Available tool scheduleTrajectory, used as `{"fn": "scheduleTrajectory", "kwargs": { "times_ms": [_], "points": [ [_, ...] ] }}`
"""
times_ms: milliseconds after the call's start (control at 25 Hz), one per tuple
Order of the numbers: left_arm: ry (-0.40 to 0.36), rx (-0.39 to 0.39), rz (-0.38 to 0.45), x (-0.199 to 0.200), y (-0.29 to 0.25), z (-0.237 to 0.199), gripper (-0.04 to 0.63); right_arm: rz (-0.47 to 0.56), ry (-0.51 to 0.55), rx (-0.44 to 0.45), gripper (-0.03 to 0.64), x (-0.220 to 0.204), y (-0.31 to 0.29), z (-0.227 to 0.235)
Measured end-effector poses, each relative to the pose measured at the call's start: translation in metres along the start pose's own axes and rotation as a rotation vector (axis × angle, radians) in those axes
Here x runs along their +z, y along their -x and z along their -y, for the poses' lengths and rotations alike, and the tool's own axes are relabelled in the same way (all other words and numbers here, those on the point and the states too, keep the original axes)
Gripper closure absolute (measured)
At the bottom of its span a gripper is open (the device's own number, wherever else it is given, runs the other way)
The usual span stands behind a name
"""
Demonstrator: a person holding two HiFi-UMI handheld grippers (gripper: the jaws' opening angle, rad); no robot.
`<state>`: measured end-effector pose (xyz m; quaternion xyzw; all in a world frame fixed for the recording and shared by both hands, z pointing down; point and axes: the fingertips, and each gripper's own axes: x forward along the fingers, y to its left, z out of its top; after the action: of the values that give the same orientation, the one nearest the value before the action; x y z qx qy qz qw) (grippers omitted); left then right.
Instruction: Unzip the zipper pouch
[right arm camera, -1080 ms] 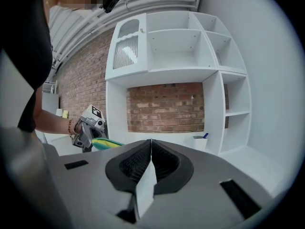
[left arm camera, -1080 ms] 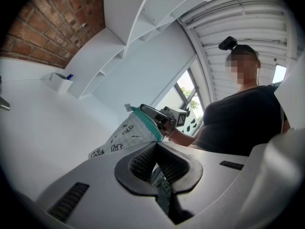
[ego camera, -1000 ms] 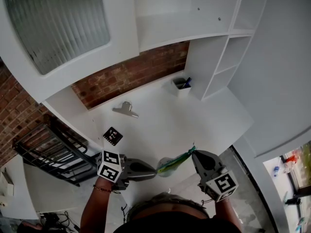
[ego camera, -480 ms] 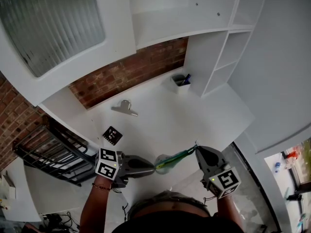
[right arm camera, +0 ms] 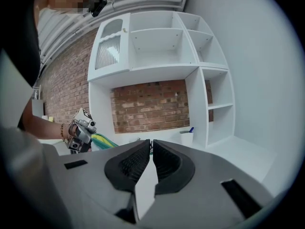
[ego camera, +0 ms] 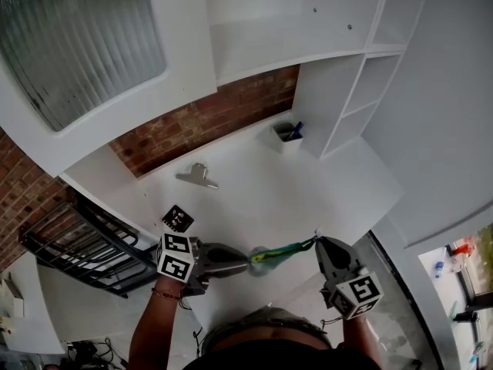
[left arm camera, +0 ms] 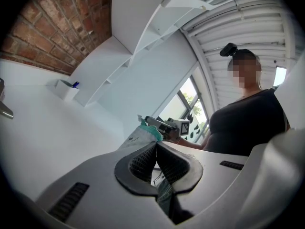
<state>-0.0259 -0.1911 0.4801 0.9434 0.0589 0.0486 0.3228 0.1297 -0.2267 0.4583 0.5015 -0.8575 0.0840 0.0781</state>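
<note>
Since one second ago, both grippers sit further apart, and the pouch (ego camera: 274, 253) between them is drawn out longer and thinner. The right gripper (ego camera: 317, 242) has shifted slightly toward the desk's near edge.

1. Left gripper (ego camera: 246, 257): my jaws are closed on the pouch's left end. In the left gripper view, the ribbed pads (left arm camera: 143, 160) meet on the fabric at the left gripper (left arm camera: 155, 145). The pouch (left arm camera: 142, 134) rises beyond the tips and pale fabric also hangs below them.

2. Right gripper: my jaws are together on the pouch's right end, where the green edge strip reaches the tips. In the right gripper view, the pads (right arm camera: 166, 163) at the right gripper (right arm camera: 150, 142) touch at the front and leave only a thin wedge behind. I cannot tell whether the zipper pull itself is what they pinch.

3. Pouch position: held in the air between both grippers, above the near edge of the white desk (ego camera: 269, 195), stretched roughly level. From the right gripper view, its green and yellow edge (right arm camera: 102, 140) runs back to the left gripper (right arm camera: 80, 130).

4. Desk: a metal clip (ego camera: 198, 176) lies near the brick wall. A cup (ego camera: 288, 136) of pens stands by the shelf unit. A marker card (ego camera: 178, 219) lies just beyond the left gripper.
</note>
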Motion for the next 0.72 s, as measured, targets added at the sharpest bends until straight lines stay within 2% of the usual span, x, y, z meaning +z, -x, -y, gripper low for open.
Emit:
{"fn": "scheduleTrajectory", "kwargs": {
  "times_ms": [160,360,480,720],
  "points": [
    [-0.007,0.028,-0.004,0.008,-0.004,-0.014,0.592,0.025,-0.023,-0.059,0.593,0.002,0.009,0.019],
    [-0.017,0.095,-0.014,0.016,-0.005,-0.035,0.592,0.047,-0.129,-0.140,0.594,0.002,0.026,0.043],
    [-0.030,0.137,-0.021,0.025,0.000,-0.049,0.592,0.031,-0.174,-0.154,0.594,-0.007,0.031,0.045],
    [-0.073,0.255,-0.018,0.056,0.014,-0.089,0.592,0.001,-0.189,-0.149,0.593,-0.020,0.030,0.039]
  ]
}}
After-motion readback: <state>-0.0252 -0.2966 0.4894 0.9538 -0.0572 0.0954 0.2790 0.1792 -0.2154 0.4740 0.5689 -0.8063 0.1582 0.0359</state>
